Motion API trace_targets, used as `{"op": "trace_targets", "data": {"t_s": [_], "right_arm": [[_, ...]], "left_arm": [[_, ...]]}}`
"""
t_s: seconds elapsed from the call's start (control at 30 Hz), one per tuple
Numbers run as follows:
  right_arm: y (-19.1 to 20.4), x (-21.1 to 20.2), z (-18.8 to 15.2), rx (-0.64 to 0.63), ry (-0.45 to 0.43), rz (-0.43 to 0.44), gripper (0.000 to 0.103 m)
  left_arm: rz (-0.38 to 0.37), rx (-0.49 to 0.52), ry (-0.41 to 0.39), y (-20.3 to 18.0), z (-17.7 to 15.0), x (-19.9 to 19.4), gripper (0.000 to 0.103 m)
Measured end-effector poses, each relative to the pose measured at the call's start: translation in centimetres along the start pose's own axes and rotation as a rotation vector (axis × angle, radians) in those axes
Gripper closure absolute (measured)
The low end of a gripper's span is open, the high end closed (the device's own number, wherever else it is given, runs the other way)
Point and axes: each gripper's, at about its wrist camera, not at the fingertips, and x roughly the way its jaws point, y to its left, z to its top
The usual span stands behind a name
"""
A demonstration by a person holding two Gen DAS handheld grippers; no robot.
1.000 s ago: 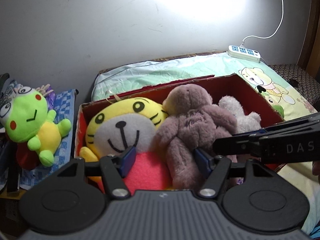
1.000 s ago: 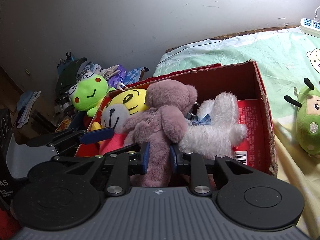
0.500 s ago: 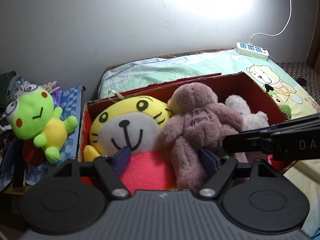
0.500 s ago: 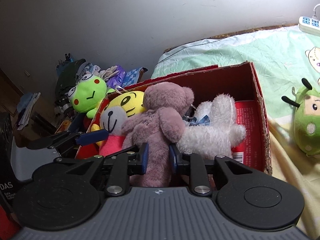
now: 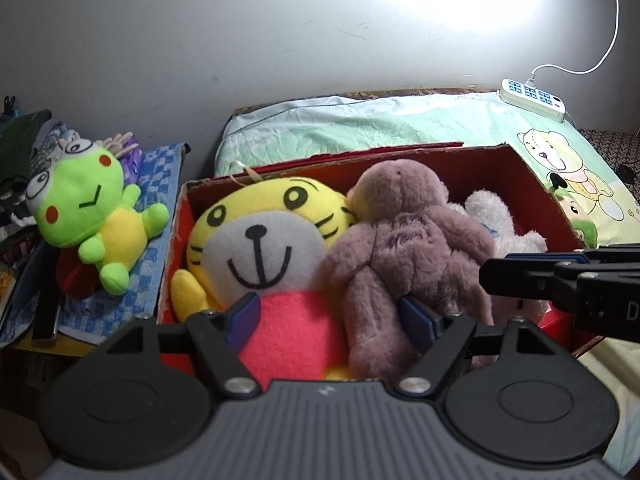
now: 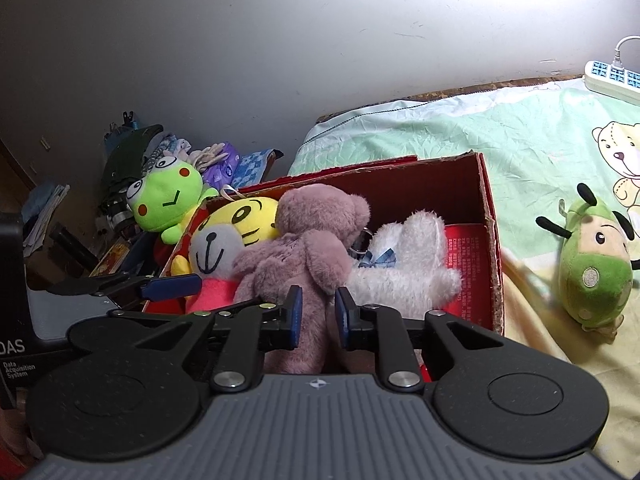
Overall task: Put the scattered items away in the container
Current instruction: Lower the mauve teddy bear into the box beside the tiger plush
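A red cardboard box [image 5: 536, 184] [image 6: 486, 200] on the bed holds a yellow tiger plush [image 5: 264, 232] [image 6: 224, 240], a mauve teddy bear [image 5: 404, 240] [image 6: 308, 248] and a white plush [image 5: 500, 224] [image 6: 408, 264]. My left gripper [image 5: 332, 316] is open, its pads either side of the tiger's pink body and the bear's leg. My right gripper [image 6: 316, 314] is narrowly open around the bear's leg, with small gaps at the pads. A green frog plush [image 5: 88, 208] [image 6: 168, 196] lies left of the box. A green bug plush [image 6: 592, 264] lies on the bed to the right.
A blue checked cloth [image 5: 156, 184] and clutter sit on a side stand to the left. A white power strip [image 5: 532, 98] [image 6: 612, 76] lies at the bed's far edge by the wall. A green cartoon sheet [image 6: 500, 132] covers the bed.
Both grippers have drawn back and up a little from the box. The right gripper's jaws have opened slightly off the bear's leg. The toys have stayed in place.
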Motion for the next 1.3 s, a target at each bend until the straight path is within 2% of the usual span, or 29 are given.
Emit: {"op": "trace_targets", "data": {"t_s": [0.13,0.6,1.03,1.3], "right_arm": [[-0.4,0.1,-0.1,0.023,0.009,0.001,0.087],[-0.8,0.1,-0.7,0.048,0.03,0.001,0.088],[-0.7,0.4,-0.7,0.035,0.026,-0.01,0.088],[-0.5,0.3,-0.7,0.028,0.031,-0.018,0.088]], "left_arm": [[0.013,-0.021,0.02,0.1,0.0,0.0,0.022],[0.047,-0.059,0.047,-0.2,-0.4,-0.3,0.02],[0.068,-0.093,0.077,-0.2,-0.7,0.6,0.012],[0.09,-0.093,0.13,-0.5,-1.3,1.4,0.008]]}}
